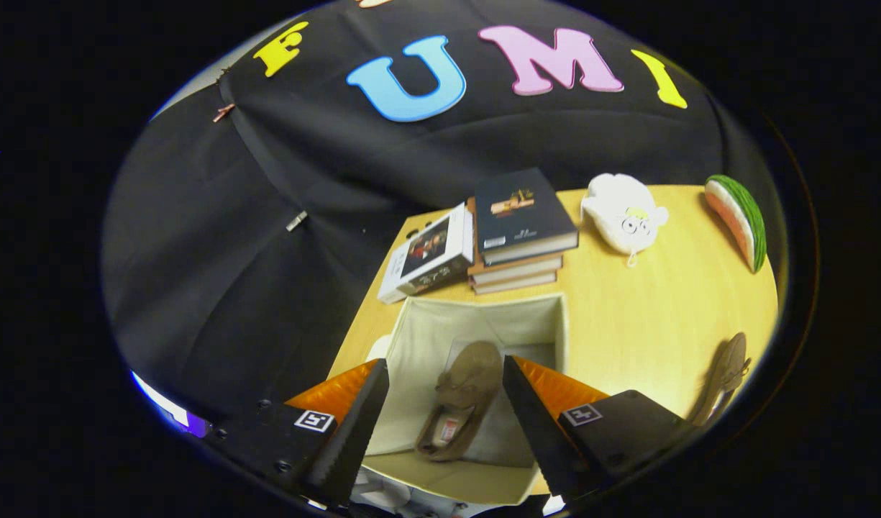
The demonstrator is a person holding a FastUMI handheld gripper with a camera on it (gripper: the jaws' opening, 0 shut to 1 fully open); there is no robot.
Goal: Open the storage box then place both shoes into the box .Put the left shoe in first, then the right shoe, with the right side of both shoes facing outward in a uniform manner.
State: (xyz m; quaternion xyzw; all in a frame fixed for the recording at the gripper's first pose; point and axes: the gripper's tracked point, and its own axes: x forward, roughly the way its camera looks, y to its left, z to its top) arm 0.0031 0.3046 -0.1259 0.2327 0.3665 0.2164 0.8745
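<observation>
Fabric storage box (426,338), cream-lined, stands open on the wooden table (649,324) directly below the gripper (446,392). Fingers spread apart, holding nothing; they hang over the box mouth, one to each side of the shoe inside.

First shoe (460,410), tan slip-on, lies on the box floor between the fingers, toe pointing away, insole label visible at the heel. Cannot tell from this angle which side faces outward.

Second shoe (724,374) on its side on the table, right of the box and well apart from it, beyond the right finger.

Judgement: left-shoe step looks done; right shoe not yet fetched. Next move calls for lifting clear of the box, swinging right, and closing on the second shoe at a point that lets it go in beside the first with matching orientation.

Farther back: stack of books (519,230) just behind the box, white plush toy (623,212), watermelon-slice toy (738,219) near the far edge.
</observation>
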